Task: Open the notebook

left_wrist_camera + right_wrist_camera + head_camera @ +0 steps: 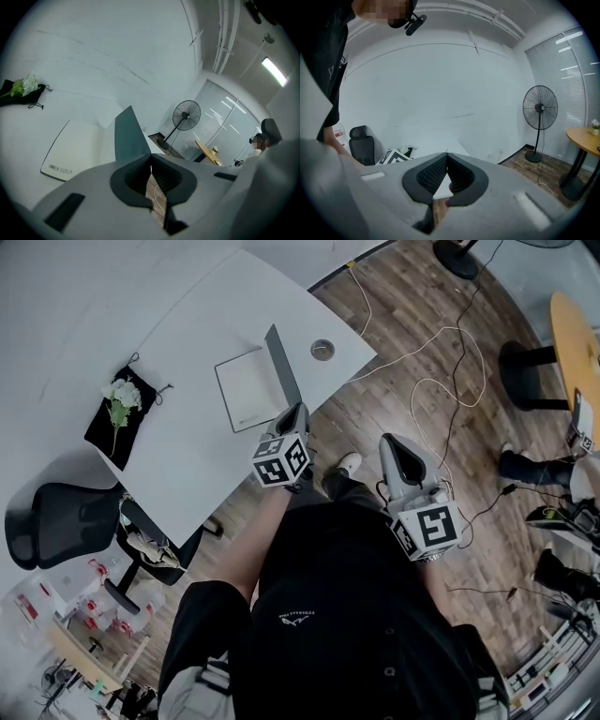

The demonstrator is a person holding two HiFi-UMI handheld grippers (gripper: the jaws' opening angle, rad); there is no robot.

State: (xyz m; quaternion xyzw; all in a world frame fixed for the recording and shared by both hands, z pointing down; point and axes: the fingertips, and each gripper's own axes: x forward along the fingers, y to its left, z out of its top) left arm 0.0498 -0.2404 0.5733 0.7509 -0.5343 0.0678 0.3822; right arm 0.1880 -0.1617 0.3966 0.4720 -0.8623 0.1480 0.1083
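Observation:
On the white table [187, 456] the notebook [246, 390] lies with a white page showing, and its grey cover [281, 364] stands up along the right side. In the left gripper view the page [75, 150] and the raised cover [130, 136] lie just beyond the jaws. My left gripper [298, 411] hovers at the table's near edge, just short of the notebook, shut with nothing in it [151, 154]. My right gripper [390, 441] hangs over the wooden floor, off the table to the right, jaws together and empty [446, 153].
A black pouch with white flowers [120, 411] lies at the table's left. A round cable port [322, 350] sits beyond the notebook. A black office chair [56, 521] stands at the left, cables [441, 362] trail over the floor, and a standing fan [186, 115] and a round wooden table [577, 338] are farther off.

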